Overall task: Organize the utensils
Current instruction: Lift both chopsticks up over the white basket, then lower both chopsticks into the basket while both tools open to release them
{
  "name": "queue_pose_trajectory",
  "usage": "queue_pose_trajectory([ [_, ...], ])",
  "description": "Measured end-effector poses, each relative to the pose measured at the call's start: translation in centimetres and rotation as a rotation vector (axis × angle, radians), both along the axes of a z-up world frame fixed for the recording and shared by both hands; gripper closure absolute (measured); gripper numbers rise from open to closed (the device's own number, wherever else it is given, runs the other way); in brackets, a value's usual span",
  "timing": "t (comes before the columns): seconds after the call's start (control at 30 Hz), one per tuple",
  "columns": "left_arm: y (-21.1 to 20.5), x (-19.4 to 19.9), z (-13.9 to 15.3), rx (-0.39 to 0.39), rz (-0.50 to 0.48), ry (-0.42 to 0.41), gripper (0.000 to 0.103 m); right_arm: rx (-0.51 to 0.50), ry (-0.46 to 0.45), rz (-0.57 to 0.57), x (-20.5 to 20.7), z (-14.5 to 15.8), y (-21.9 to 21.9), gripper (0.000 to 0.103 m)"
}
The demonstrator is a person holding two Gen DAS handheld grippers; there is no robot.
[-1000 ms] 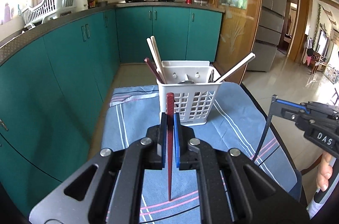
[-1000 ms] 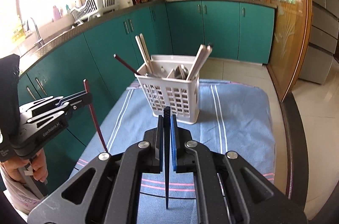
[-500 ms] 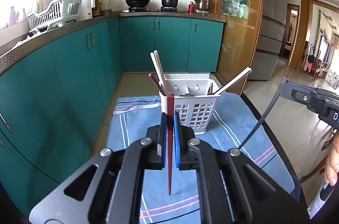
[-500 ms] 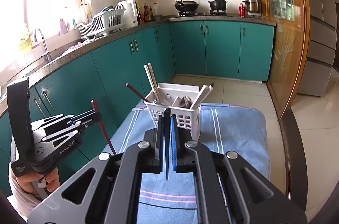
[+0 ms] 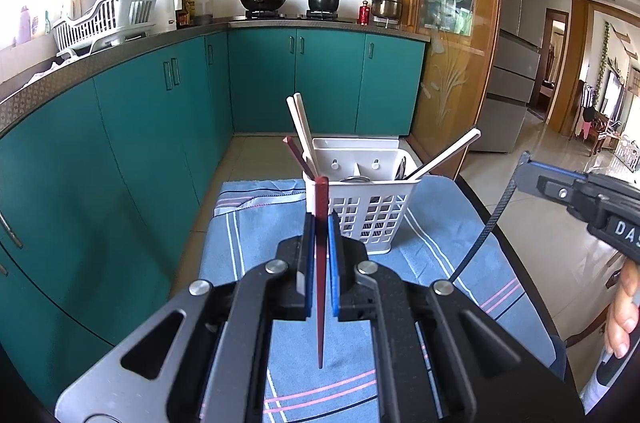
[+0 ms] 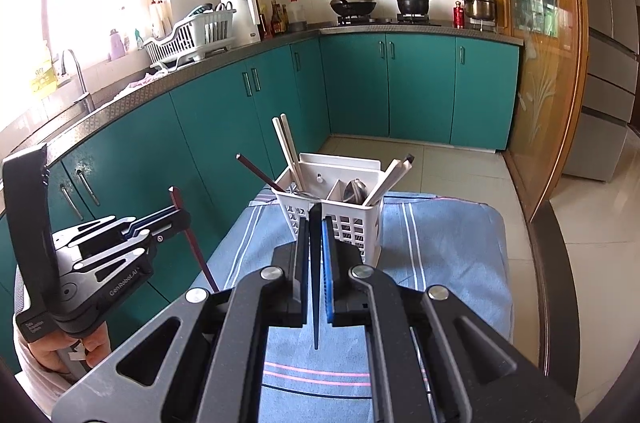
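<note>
Left wrist view: left gripper (image 5: pixel 320 227) clamped on dark red chopstick (image 5: pixel 321 263), held upright, tip hanging above blue striped cloth (image 5: pixel 256 235) on tabletop. White slotted plastic utensil basket (image 5: pixel 368 215) stands just ahead on cloth, holding white chopsticks (image 5: pixel 301 127), another red one, metal spoons. Right gripper (image 5: pixel 524 167) at right edge, black chopstick (image 5: pixel 482 235) slanting down from it.

Right wrist view: right gripper (image 6: pixel 316 223) clamped on black chopstick, upright, above cloth, near basket (image 6: pixel 332 219). Left gripper (image 6: pixel 178 217) at left, red chopstick (image 6: pixel 192 235) clamped; person's hand (image 6: pixel 60 355) below.

Bright daylight, window glare, fisheye warp.
</note>
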State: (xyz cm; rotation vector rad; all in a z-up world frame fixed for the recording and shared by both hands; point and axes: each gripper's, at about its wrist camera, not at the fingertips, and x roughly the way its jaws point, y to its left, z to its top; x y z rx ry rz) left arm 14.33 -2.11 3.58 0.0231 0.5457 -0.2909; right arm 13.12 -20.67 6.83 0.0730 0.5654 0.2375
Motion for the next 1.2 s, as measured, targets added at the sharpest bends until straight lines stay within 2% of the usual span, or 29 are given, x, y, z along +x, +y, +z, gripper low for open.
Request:
queue_pose_trajectory([
  [0.23,0.4,1.6,4.0,-0.035,-0.027,-0.070,0.097,-0.010,-0.019,0.006,1.2,1.7,0.0,0.096],
  [0.33,0.2,2.8,6.1,-0.049,-0.030,-0.094,0.097,-0.013,-0.043,0.011,2.1,3.6,-0.2,0.096],
  [0.43,0.2,4.2,8.4,-0.093,-0.036,-0.114,0.097,-0.013,-0.067,-0.001,3.4,5.9,-0.6,0.096],
  [0.57,0.8,5.5,11.5,-0.164,-0.033,-0.158,0.097,0.036,-0.091,-0.003,4.9,9.1,-1.7,0.096],
  [0.77,1.2,8.0,14.8,-0.237,0.035,-0.212,0.097,0.106,-0.210,-0.060,6.2,14.3,-3.9,0.096],
  [0.83,1.1,9.2,14.9,-0.244,0.062,-0.230,0.097,0.109,-0.222,-0.083,7.4,14.9,-4.2,0.096],
  [0.93,0.2,11.0,13.6,-0.229,0.085,-0.223,0.097,0.132,-0.190,-0.100,9.8,14.3,-4.2,0.096],
  [1.03,-0.8,12.4,11.2,-0.204,0.104,-0.200,0.097,0.123,-0.175,-0.120,12.1,12.3,-3.4,0.096],
  [1.2,-1.8,13.9,7.4,-0.148,0.123,-0.177,0.097,0.055,-0.127,-0.126,15.1,7.1,-1.4,0.096],
])
